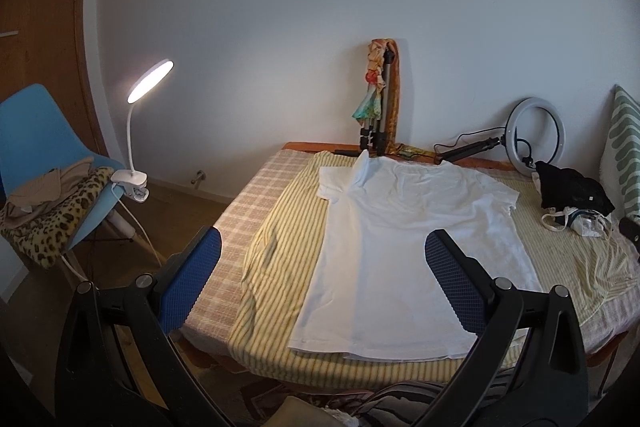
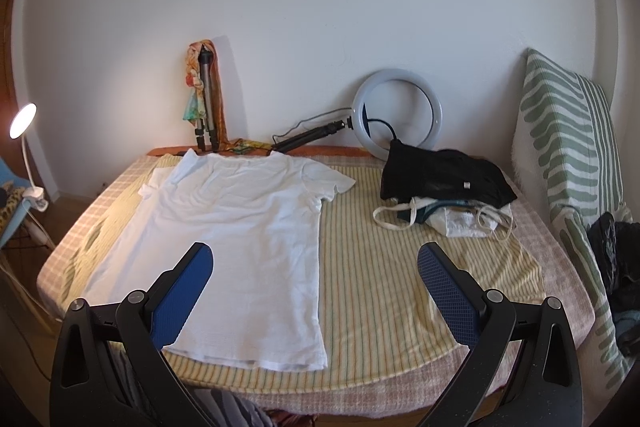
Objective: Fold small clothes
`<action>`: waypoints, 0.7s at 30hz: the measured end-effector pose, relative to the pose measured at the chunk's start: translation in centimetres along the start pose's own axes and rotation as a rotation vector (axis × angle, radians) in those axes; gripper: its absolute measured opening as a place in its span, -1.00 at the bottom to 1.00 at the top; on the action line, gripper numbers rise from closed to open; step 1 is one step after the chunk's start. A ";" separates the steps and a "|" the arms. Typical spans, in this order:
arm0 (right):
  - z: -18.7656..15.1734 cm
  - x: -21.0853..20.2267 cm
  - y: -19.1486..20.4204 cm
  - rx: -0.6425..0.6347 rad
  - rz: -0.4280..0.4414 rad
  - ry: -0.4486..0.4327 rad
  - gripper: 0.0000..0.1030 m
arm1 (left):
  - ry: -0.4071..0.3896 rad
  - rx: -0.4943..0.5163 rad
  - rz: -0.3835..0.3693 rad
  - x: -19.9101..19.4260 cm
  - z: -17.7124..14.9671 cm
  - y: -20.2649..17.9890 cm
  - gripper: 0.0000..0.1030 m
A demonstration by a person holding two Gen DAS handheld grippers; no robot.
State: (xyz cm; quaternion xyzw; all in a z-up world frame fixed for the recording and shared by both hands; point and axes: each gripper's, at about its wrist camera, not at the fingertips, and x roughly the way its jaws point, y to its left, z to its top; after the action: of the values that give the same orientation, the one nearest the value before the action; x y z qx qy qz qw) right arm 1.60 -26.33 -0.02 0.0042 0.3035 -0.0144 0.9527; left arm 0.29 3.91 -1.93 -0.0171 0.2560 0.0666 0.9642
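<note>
In the left wrist view, the left hand-held gripper (image 1: pixel 322 267) hung released above the near edge of the bed (image 1: pixel 240 211), its blue pads wide apart and grasping nothing. The white cotton T-shirt (image 1: pixel 400 247) lay flat on the yellow striped sheet (image 1: pixel 276 239), one sleeve folded inward.

In the right wrist view, the right hand-held gripper (image 2: pixel 316 281) was likewise spread and empty. The T-shirt (image 2: pixel 240 235) lay left of a black garment pile (image 2: pixel 444 179).

Dim room, glowing desk lamp (image 1: pixel 150 81), fisheye-warped edges.
</note>
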 end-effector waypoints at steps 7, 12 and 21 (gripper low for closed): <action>4.0 3.2 1.9 -0.098 0.027 -0.052 0.98 | 0.016 -0.061 0.002 2.1 -2.5 5.1 1.00; 7.3 7.1 4.2 -0.209 0.086 -0.087 0.98 | 0.099 -0.109 -0.061 4.7 -4.7 7.3 0.70; 11.9 14.9 9.4 -0.212 0.339 0.102 0.97 | 0.336 -0.164 -0.231 11.4 -10.2 7.0 -0.03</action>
State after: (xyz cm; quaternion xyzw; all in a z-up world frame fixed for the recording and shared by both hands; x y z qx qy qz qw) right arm 20.93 -17.46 1.08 -0.0445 0.3460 0.1783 0.9200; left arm 4.13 11.48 -16.47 -0.1354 0.4030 -0.0274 0.9047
